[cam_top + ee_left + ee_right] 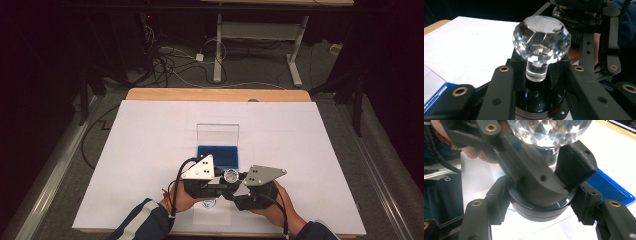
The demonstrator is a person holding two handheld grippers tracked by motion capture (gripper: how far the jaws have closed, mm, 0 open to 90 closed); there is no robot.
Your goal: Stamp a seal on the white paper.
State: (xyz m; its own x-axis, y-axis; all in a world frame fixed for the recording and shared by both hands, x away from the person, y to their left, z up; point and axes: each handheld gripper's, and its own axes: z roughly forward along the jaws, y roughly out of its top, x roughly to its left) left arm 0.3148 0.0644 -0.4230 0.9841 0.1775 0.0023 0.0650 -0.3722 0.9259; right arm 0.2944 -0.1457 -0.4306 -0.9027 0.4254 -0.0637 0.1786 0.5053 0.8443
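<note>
The white sheet (150, 165) covers nearly all of the wooden table (215, 94) in front of you. On it, past your hands, sits the open box (218, 156). Its clear lid (218, 134) stands upright at the far side, and its shallow tray shows a blue lining.

Your left gripper (220, 179) and right gripper (237, 181) meet nose to nose just on your side of that box, over the near middle of the sheet. Both are clamped as tight as they get around one thing, the crystal knob (231, 175).

You hold the knob with its long axis upright, the faceted head (541, 37) on top. The short clear stem (536, 72) runs straight down from it into the black round base (536, 212).

In the right gripper view your own pads press on opposite sides of that base, level with its thin red line. The left gripper's jaws come across higher there, either side of the stem on the base's top. In the left gripper view the base sits between your own jaws. You cannot tell from the pictures whether the base rests on the sheet or hangs just above it.
</note>
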